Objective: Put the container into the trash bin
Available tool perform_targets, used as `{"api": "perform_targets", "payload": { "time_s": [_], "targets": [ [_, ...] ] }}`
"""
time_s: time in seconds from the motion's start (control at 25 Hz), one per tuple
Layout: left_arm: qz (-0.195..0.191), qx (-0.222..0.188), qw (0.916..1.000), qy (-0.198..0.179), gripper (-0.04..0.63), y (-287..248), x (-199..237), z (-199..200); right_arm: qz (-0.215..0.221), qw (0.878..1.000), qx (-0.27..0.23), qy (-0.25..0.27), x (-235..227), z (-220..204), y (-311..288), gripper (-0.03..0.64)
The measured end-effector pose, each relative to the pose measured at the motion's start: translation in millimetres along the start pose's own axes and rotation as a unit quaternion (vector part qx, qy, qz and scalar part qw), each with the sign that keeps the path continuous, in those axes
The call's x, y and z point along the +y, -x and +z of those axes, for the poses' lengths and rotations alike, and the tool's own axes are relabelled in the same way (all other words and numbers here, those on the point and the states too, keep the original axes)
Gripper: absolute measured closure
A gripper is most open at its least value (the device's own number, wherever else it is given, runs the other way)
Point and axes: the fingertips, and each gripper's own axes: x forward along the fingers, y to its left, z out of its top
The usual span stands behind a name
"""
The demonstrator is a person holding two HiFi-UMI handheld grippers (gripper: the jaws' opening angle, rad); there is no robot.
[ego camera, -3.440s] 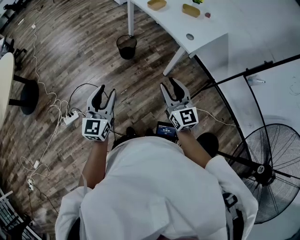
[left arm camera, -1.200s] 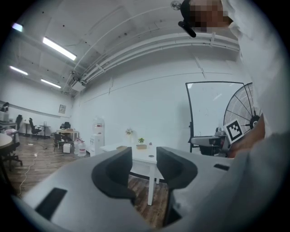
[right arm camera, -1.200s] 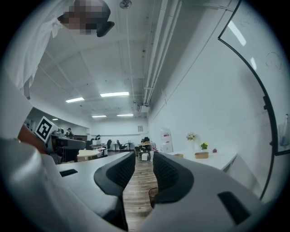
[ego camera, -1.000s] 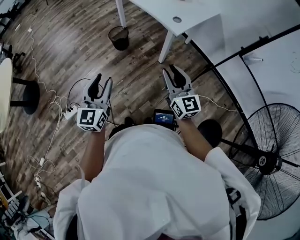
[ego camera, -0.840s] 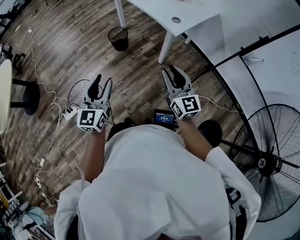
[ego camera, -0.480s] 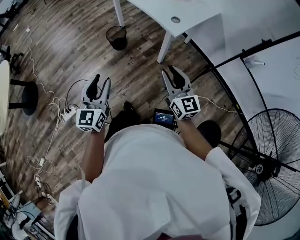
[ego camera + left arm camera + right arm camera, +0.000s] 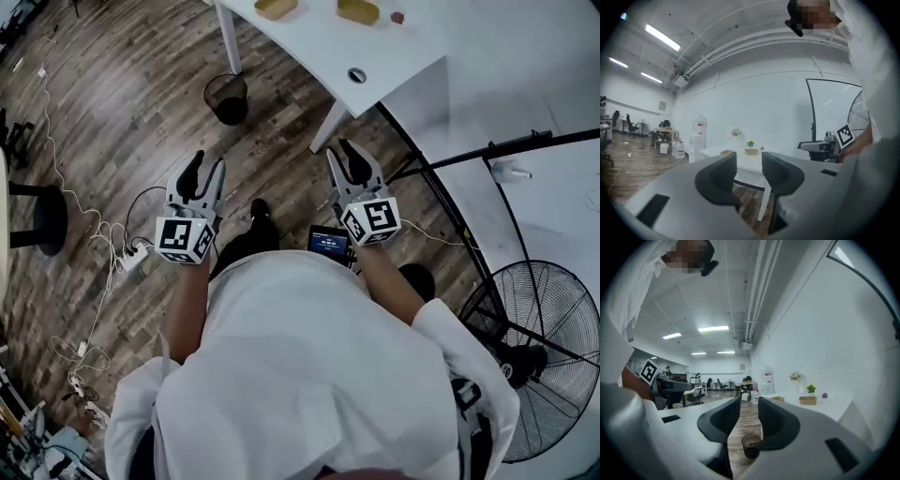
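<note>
Two shallow tan containers (image 7: 275,7) (image 7: 358,11) lie on the white table (image 7: 441,42) at the top of the head view. A round black mesh trash bin (image 7: 226,97) stands on the wood floor beside the table's leg. My left gripper (image 7: 206,167) and right gripper (image 7: 343,155) are held level in front of the person, both open and empty, well short of table and bin. In the left gripper view the left gripper (image 7: 749,166) frames the table with the containers (image 7: 751,151). In the right gripper view the right gripper (image 7: 749,411) frames the bin (image 7: 751,445), and a container (image 7: 807,400) shows on the table.
A large floor fan (image 7: 544,366) and a black stand pole (image 7: 487,150) are on the right. Cables and a power strip (image 7: 131,255) lie on the floor at the left, near a dark round base (image 7: 37,206). A water dispenser (image 7: 697,140) stands by the far wall.
The person has walked toward the table. Table edge and bin sit lower in the head view, and the two containers have come into sight. Both grippers stay open and empty.
</note>
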Motion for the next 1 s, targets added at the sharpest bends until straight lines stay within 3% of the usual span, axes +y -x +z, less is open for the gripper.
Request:
{"api": "perform_targets", "payload": {
  "time_s": [0.44,0.64,1.0],
  "targets": [
    [-0.037,-0.007,0.9992,0.013,0.425,-133.5,129.9,28.1,-0.029,0.999,0.006,0.019,-53.7,24.5,-163.3,0.480],
    [-0.056,0.006,0.9974,0.045,0.425,-182.8,158.2,27.7,-0.047,0.999,0.006,0.026,-82.8,28.3,-202.5,0.485],
    [-0.078,0.023,0.9958,0.041,0.423,-292.0,192.9,25.9,-0.065,0.998,0.006,0.011,-157.3,17.6,-275.9,0.492]
  ]
}}
